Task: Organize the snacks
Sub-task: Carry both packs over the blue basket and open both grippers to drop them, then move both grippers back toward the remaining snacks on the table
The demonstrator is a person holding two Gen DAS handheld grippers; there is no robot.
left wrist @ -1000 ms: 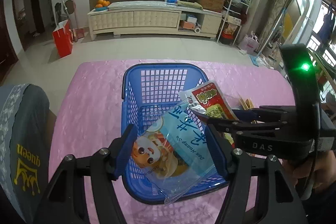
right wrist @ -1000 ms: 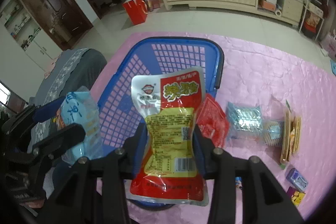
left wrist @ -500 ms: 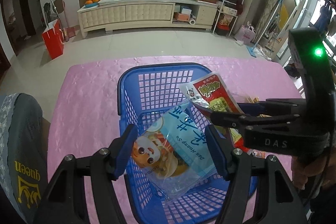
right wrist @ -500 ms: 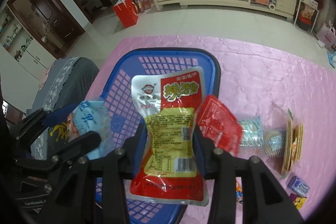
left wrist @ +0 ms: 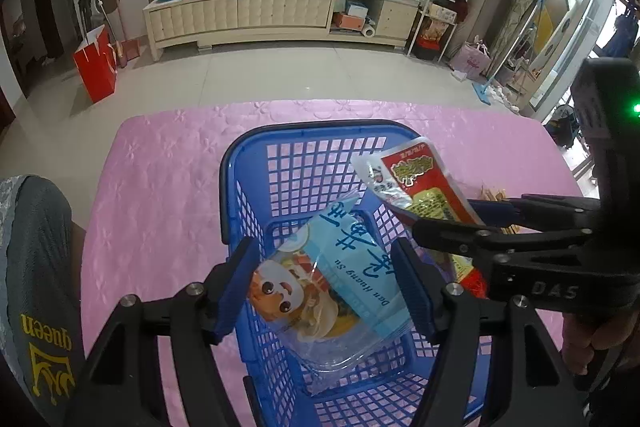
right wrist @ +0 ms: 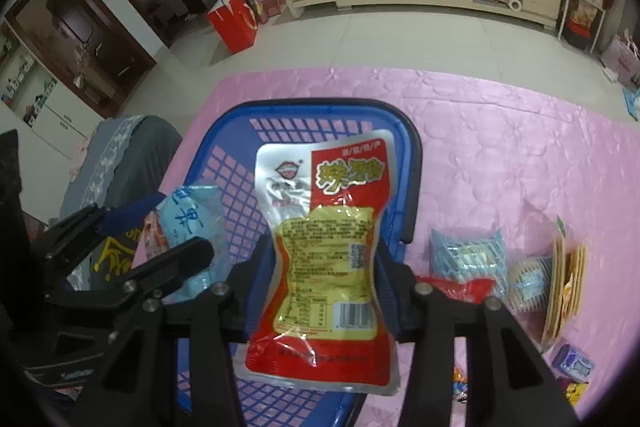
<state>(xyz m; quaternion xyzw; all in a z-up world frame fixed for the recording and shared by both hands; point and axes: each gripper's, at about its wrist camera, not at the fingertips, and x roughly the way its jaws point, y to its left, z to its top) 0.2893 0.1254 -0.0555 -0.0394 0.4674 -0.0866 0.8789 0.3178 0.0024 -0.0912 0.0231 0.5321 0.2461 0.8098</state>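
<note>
A: Packets first, nearest the cameras. The left gripper (left wrist: 326,285) pinches a pale blue, crinkly plastic snack bag with a cartoon face (left wrist: 332,283) across its middle, and the bag hangs over the blue plastic lattice basket (left wrist: 256,171). The right gripper (right wrist: 326,291) is clamped on a red and yellow foil pouch (right wrist: 326,255) at its narrow waist, also above the basket.

B: How will they handle?

A: Both look light and soft. I judge the foil slippery and the blue bag's clear tail floppy, so holding mid-body across the width seems sound. Squeezing harder could crush what is inside.

B: Room to lower them?

A: The basket mouth is open and its floor appears bare where it shows. The two tools sit close together, though, the right one crossing just beside the blue bag, so one packet at a time looks safer. The dark rim (right wrist: 416,163) lies behind the pouch and could catch a corner.

B: Beyond that?

A: More wrapped biscuits and small packets (right wrist: 468,255) lie on the pink quilted tablecloth (right wrist: 520,131) right of the basket, with open cloth farther out.
</note>
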